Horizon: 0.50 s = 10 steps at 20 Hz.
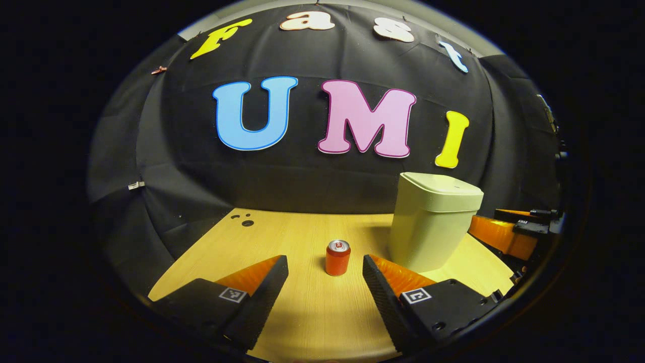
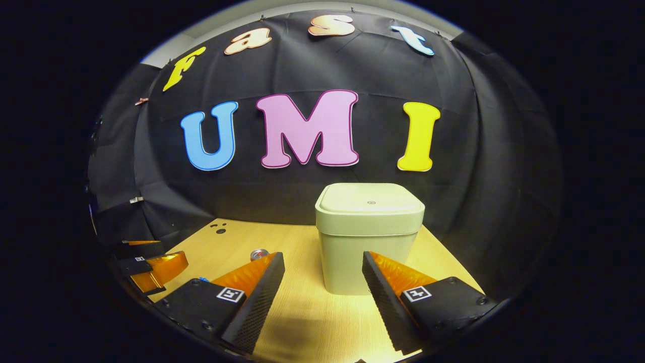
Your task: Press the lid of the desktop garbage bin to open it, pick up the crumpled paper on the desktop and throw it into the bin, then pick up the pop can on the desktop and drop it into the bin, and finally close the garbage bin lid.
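Both grippers poised before the closed pale-green plastic bin (image 2: 369, 237).
The right gripper (image 2: 323, 287), fingers apart and empty, should press the lid (image 2: 370, 197) centrally; the left gripper (image 1: 325, 292), also spread, faces the red pop can (image 1: 337, 257) on the wooden desktop (image 1: 312, 312).

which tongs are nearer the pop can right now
Left. The left tongs face the upright pop can, which stands just ahead between their open fingers. The right tongs face the closed bin, with the can off to their left.

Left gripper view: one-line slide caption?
Open hand-held gripper facing upright pop can on desktop, closed bin beside.
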Each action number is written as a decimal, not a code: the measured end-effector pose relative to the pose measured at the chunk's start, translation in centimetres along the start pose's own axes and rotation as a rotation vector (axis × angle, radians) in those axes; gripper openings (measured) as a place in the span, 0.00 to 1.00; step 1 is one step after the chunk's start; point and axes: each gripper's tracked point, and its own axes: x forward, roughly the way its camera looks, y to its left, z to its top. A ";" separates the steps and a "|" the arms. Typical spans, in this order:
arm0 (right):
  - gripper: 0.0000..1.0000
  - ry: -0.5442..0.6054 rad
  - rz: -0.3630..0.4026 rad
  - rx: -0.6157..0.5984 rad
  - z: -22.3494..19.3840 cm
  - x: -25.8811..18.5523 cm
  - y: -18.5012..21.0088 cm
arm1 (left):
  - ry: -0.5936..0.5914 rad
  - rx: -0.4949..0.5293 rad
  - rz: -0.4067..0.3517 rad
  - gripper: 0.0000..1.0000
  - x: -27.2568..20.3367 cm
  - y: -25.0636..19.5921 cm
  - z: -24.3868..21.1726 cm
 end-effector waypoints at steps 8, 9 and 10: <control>0.60 0.019 0.039 -0.002 -0.4 -0.3 1.3 | 0.001 0.001 -0.018 0.96 -0.3 -0.3 -0.3; 0.57 0.021 0.050 -0.002 -0.4 -0.2 1.6 | 0.004 0.000 -0.018 0.95 -0.3 -0.2 -0.3; 0.54 0.029 0.061 -0.008 -0.6 -0.1 1.9 | 0.005 -0.002 -0.018 0.96 -0.3 -0.3 -0.4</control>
